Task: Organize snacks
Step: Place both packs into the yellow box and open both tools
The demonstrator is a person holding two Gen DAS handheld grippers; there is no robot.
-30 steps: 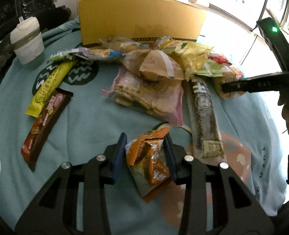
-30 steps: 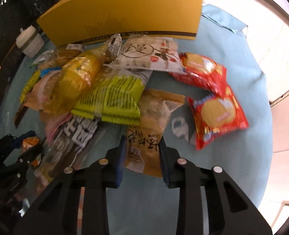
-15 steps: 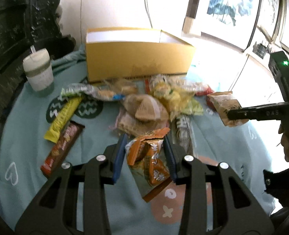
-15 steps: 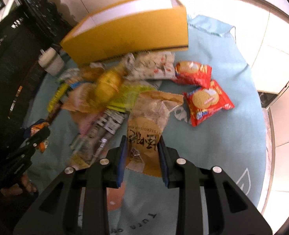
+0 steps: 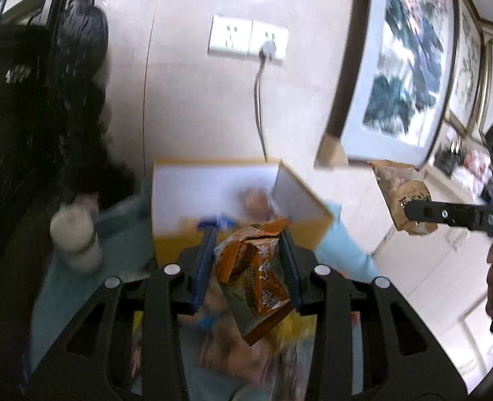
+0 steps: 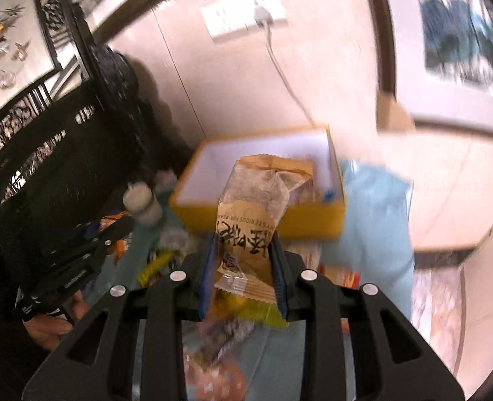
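My left gripper (image 5: 248,254) is shut on an orange snack packet (image 5: 255,272) and holds it high, just before the open yellow box (image 5: 310,214). My right gripper (image 6: 243,260) is shut on a tan paper-look snack bag (image 6: 256,210), held up in front of the same yellow box (image 6: 263,215). The box has a white inside with a few snacks in it. The right gripper and its tan bag (image 5: 403,197) also show at the right of the left wrist view. The left gripper (image 6: 109,234) shows at the left of the right wrist view.
A white cup (image 5: 76,234) stands left of the box on the light blue tablecloth (image 6: 377,220). Several loose snacks (image 5: 246,351) lie blurred below the grippers. A wall with a socket and cable (image 5: 260,50), framed pictures and a dark carved screen (image 6: 45,153) stand behind the table.
Both grippers have lifted and moved forward toward the yellow box with their packets. The snack pile has dropped below the views and the box's inside now shows.
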